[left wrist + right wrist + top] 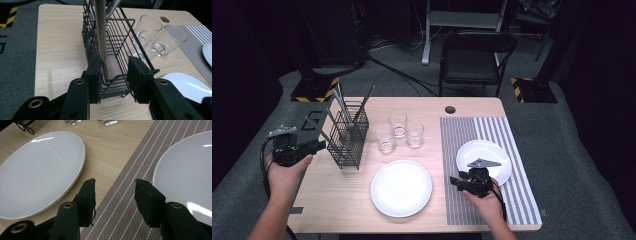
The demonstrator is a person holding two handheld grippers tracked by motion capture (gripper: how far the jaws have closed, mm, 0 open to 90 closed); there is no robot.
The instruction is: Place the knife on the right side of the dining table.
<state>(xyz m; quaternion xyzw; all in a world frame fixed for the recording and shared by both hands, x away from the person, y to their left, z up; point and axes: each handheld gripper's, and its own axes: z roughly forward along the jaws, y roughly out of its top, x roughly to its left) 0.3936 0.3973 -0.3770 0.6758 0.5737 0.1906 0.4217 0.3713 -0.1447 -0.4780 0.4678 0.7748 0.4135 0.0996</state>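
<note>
Black wire cutlery basket [348,137] standing upright on the pale wooden table, left of three glasses; long and narrow, open at the top, fine mesh floor [113,66] visible through the bars. Several utensils leaning inside, handles up and splayed. One long, pale, flat handle [101,30] standing near the basket's near end, almost upright, lower end resting on the mesh floor close to the end wall.

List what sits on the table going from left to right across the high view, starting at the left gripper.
left gripper → black wire basket → three glasses → large white plate → right gripper → small white plate on the striped placemat.
</note>
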